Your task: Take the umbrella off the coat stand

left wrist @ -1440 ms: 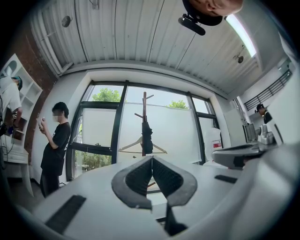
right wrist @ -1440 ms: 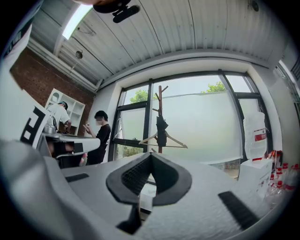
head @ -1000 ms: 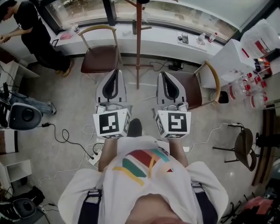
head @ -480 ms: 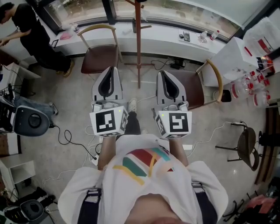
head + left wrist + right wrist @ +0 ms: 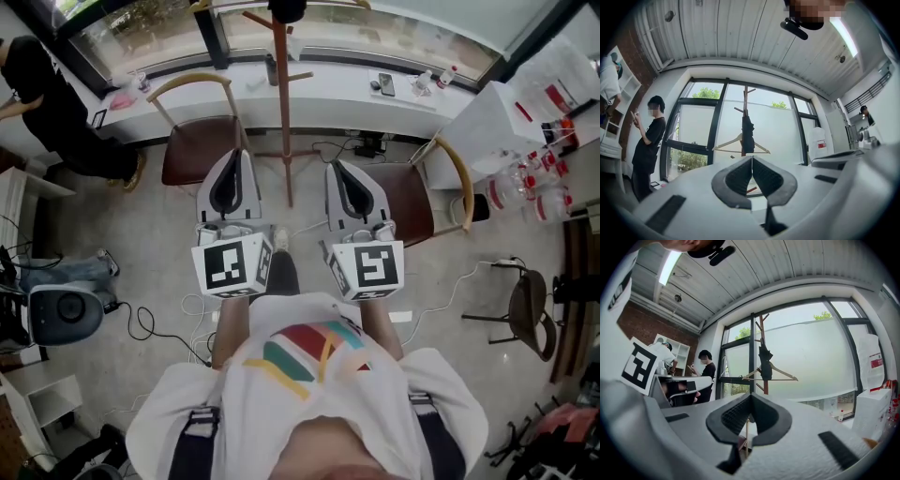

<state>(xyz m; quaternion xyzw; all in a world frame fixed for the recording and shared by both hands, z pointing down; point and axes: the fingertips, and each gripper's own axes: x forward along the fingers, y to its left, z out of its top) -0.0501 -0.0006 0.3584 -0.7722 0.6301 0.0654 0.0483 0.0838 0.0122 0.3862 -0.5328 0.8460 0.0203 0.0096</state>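
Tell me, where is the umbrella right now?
The umbrella hangs folded on the coat stand before the window, straight ahead in both gripper views, next to a wooden hanger.

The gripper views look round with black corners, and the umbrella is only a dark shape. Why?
Left gripper view: a wide-angle lens curves the window frames and leaves black corners; the dark folded umbrella on the brown wooden coat stand is backlit by the bright window pane. Right gripper view: the same bending and backlight. Head view: evenly lit, edges bowed.
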